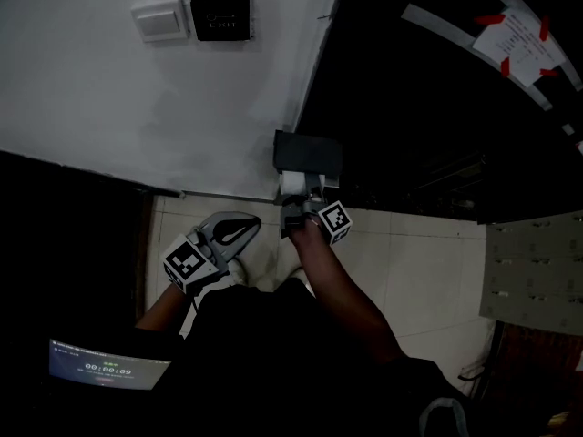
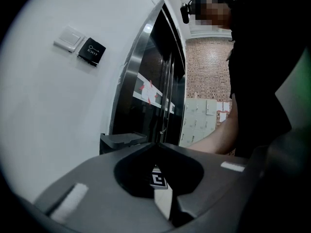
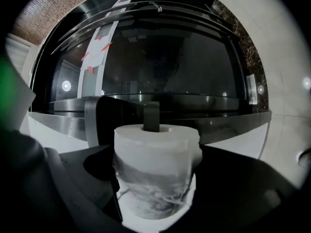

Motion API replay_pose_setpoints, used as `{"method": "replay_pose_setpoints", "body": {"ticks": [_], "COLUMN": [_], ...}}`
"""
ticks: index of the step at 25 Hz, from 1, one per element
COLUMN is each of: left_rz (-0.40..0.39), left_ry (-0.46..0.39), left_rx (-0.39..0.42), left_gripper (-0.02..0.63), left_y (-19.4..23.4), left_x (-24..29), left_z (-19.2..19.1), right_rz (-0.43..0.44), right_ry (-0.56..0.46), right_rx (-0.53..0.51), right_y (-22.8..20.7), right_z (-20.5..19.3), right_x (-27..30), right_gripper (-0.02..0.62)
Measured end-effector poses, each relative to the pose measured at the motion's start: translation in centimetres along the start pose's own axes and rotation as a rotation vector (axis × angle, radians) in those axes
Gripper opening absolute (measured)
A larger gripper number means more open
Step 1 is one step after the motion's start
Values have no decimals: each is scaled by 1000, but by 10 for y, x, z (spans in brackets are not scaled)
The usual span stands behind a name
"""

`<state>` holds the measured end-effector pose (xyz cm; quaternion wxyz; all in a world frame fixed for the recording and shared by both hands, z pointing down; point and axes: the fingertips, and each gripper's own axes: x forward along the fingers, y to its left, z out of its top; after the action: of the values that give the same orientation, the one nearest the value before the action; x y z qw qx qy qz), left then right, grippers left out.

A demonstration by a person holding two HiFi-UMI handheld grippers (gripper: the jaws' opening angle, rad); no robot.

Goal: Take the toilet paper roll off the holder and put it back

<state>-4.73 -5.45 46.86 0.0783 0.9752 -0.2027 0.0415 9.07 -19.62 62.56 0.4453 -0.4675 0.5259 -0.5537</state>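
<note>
In its own view, my right gripper [image 3: 155, 191] has its jaws pressed against both sides of the toilet paper roll [image 3: 156, 154], and the holder [image 3: 151, 115] peg stands up through the roll's core. The head view shows only that gripper reaching to the white roll beneath the black holder on the wall [image 1: 137, 98]. My left gripper [image 2: 156, 147] has its jaws closed tip to tip on nothing and is well apart from the roll.

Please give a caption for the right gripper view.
Right gripper shut on the toilet paper roll, the holder's arm in its core.
</note>
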Motion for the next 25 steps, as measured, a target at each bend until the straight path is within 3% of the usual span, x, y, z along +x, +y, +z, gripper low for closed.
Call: {"method": "replay_pose_setpoints", "body": {"ticks": [8, 19, 22, 25], "left_rz": [-1, -27, -32, -37], "left_ry": [5, -6, -5, -10], "left_rx": [-4, 5, 0, 15], "left_gripper": [5, 5, 5, 5], "left_y": [3, 1, -1, -2], "left_x": [-2, 8, 12, 16], "left_z": [-2, -2, 0, -1], "right_rz": [24, 9, 25, 16], "right_ry": [-14, 50, 90, 127], "right_rx": [3, -50, -115, -248], "right_y": [1, -7, 7, 20], "right_z": [-3, 3, 4, 11], "right_x": [-4, -42, -52, -62], "right_gripper": [451, 453, 453, 453]}}
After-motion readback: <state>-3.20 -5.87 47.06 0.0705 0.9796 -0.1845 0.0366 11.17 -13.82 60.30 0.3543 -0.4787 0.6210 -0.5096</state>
